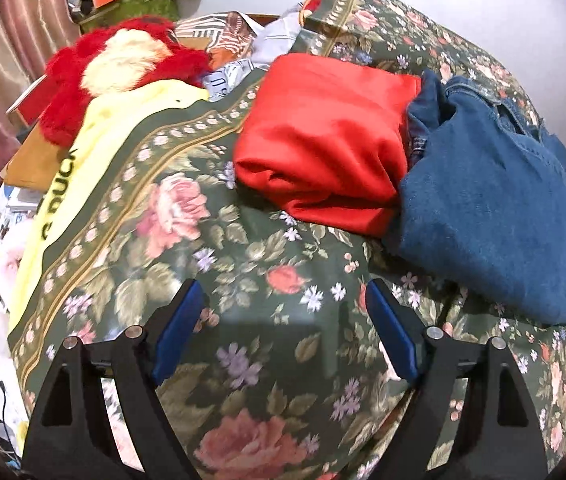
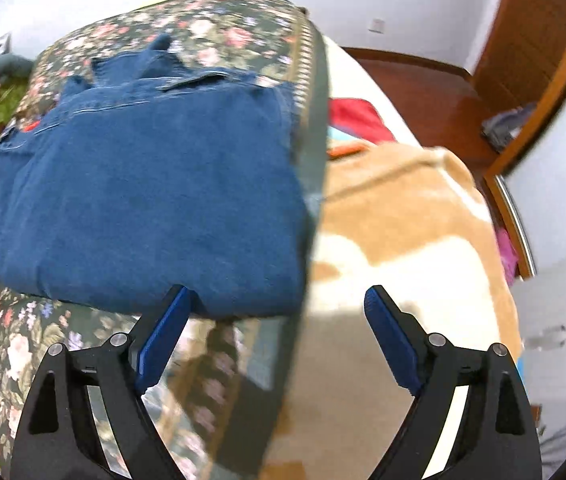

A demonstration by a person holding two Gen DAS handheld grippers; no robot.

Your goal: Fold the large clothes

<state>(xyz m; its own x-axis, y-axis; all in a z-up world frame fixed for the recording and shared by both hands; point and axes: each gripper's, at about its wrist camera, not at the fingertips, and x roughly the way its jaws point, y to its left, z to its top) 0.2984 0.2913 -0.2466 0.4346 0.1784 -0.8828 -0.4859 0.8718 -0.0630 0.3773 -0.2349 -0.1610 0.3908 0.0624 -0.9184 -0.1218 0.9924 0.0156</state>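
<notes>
Red folded garment (image 1: 323, 140) touching denim garment (image 1: 495, 208)

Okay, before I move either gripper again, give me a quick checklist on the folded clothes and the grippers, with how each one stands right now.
1. Left gripper empty, jaws open: ok.
2. Right gripper empty, jaws open: ok.
3. Jeans folded into a compact stack on the floral spread: ok, though the far end looks bunched.
4. Red garment folded and lying on the spread: ok.
5. Jeans and red garment kept apart: not ok, the jeans touch and overlap the red garment's edge in the left wrist view.
6. Jeans fully on the spread: ok, though their side lies close to its edge, beside the tan blanket.
</notes>
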